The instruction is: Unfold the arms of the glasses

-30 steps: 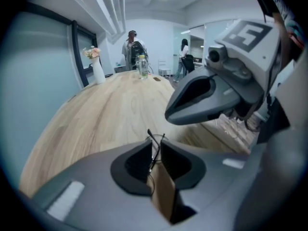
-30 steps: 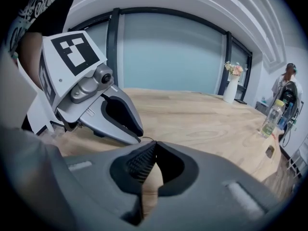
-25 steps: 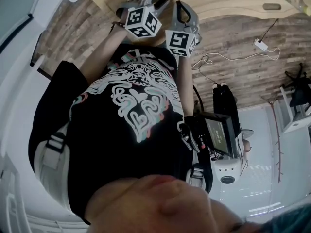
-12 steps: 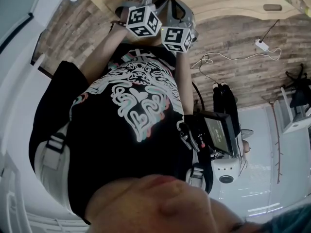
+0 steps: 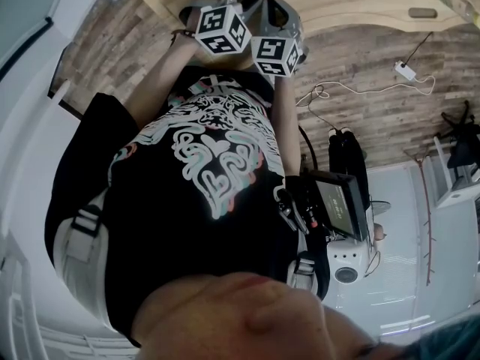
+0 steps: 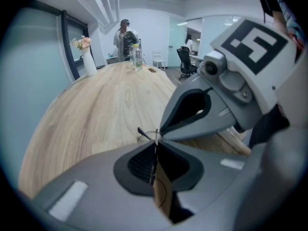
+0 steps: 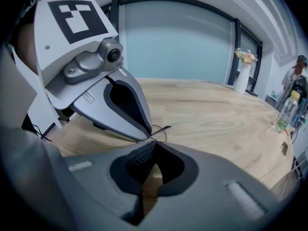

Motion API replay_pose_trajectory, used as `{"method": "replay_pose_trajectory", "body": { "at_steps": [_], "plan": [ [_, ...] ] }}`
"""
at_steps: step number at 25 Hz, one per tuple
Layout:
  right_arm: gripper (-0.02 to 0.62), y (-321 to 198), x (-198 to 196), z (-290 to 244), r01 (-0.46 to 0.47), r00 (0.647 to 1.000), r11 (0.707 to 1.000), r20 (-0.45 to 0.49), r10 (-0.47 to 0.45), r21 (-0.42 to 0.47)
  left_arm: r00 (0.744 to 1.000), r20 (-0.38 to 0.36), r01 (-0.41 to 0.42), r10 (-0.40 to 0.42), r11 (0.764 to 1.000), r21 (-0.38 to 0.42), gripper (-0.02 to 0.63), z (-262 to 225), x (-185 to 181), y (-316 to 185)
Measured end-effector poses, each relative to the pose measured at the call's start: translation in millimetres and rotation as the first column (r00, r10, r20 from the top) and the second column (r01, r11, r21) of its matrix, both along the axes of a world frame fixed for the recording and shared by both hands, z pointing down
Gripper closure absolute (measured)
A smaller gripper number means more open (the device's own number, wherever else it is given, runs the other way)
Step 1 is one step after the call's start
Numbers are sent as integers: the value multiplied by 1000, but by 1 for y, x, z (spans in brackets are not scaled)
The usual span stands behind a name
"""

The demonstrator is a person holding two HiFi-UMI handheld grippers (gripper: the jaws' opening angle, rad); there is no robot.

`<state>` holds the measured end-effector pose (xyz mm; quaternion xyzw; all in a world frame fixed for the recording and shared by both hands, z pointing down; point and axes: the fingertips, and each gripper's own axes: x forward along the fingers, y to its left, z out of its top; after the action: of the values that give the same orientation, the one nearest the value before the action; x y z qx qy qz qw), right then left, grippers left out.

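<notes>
Closest to me, the left hand-held gripper [image 6: 155,142] has just been closing. Its jaws now stand nearly together on a thin wire of the glasses [image 6: 155,159], which runs up the seam between the pads. One dark arm tip and a loop of rim poke out just past the tips. The right hand-held gripper [image 7: 153,146] has drawn in beside it since a moment ago, so the two marker cubes now sit almost against each other. Its pads meet at the tips, right where the wire comes out, but I can't tell whether it is nipping the frame. I'd say the glasses now have a firm anchor on the left, so an arm can be swung out, though neither arm looks unfolded yet. Below them lies the pale wooden desk [image 6: 110,105], bare nearby. At its far end stand a bottle [image 6: 137,57] and a vase [image 6: 88,64] of flowers.
</notes>
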<state>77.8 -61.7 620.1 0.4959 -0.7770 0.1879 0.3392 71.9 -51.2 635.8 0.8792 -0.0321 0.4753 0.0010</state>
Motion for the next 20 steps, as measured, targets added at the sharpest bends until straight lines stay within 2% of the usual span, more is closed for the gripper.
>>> {"method": "replay_pose_trajectory", "body": {
  "at_steps": [4,9,13,20],
  "plan": [
    [595,-1,-1,2,17,1000,1000,-11,-17,-14,1000,-5,-6,7,1000,4,598,0,1,-2],
    [595,-5,-3,6,-1,1000,997,17,2,-73,1000,-7,-1,1,1000,14,598,1,-3,-4],
    [595,-6,0,7,-13,1000,997,0,13,-70,1000,-17,-3,3,1000,25,598,-1,0,-5],
    [595,-6,5,9,-23,1000,996,-2,23,-81,997,-74,23,-24,1000,-10,598,-4,3,-5]
  ]
}}
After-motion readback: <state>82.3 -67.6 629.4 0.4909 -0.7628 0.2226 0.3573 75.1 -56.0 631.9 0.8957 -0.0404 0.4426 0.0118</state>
